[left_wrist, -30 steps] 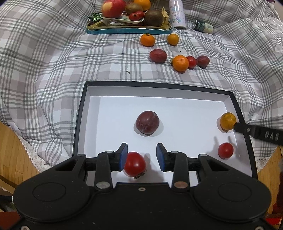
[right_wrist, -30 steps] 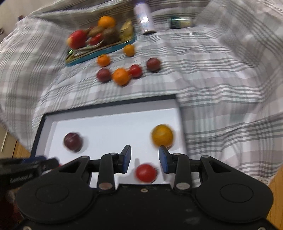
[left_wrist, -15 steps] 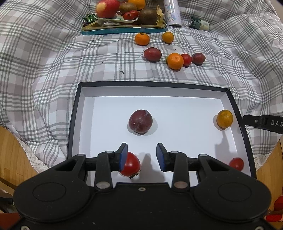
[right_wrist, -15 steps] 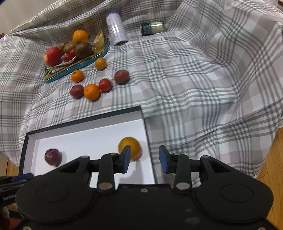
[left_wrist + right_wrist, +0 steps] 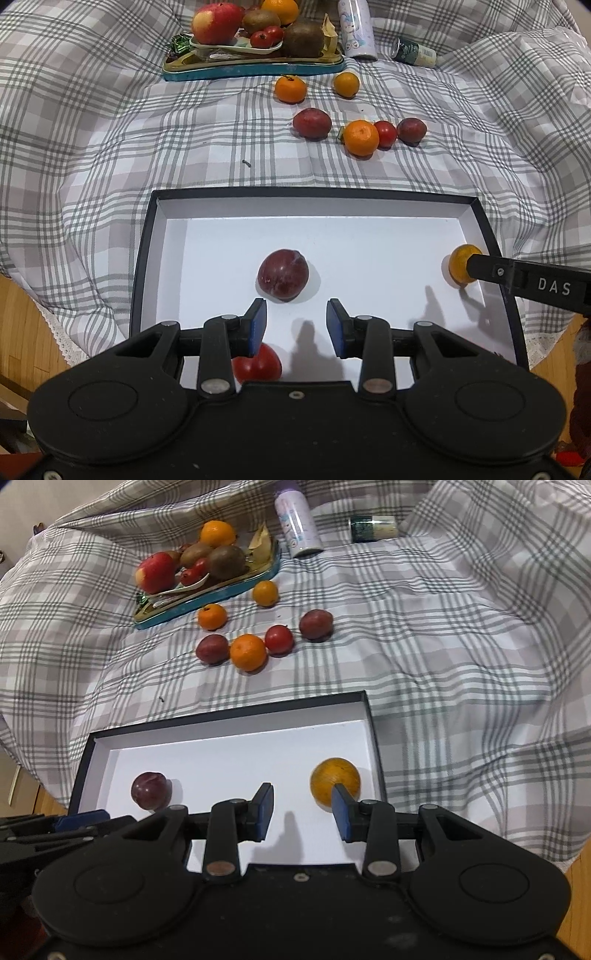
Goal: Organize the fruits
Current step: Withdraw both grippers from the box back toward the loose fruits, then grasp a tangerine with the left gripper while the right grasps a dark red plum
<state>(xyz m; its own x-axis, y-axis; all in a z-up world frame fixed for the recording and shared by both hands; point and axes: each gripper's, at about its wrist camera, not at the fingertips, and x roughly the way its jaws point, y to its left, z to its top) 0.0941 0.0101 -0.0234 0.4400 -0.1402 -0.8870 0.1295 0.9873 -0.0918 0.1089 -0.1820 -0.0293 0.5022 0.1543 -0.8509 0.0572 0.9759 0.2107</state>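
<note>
A black-rimmed box (image 5: pixel 142 258) with a white floor lies on the checked cloth. In it are a dark plum (image 5: pixel 282 275), a red tomato (image 5: pixel 258 363) lying partly under my left finger, and a yellow-orange fruit (image 5: pixel 458 264) by the right wall. My left gripper (image 5: pixel 295 328) hangs open over the box floor, nothing between its pads. In the right wrist view my right gripper (image 5: pixel 303 812) is also open and empty. The yellow-orange fruit (image 5: pixel 334 779) sits just behind its right finger, the plum (image 5: pixel 151 790) off to the left.
Loose fruits lie on the cloth beyond the box: mandarins (image 5: pixel 290 88), a plum (image 5: pixel 312 123), an orange (image 5: pixel 361 137), a tomato (image 5: pixel 385 133). A teal tray (image 5: pixel 255 70) heaped with fruit, a can (image 5: pixel 357 29) and a small bottle (image 5: pixel 413 51) stand behind. Wooden floor (image 5: pixel 22 325) shows at the cloth's left edge.
In the left view the tomato has slipped from between the fingers to under the left one. The small red fruit at the box's right is gone from both views. The right gripper swung sideways.
</note>
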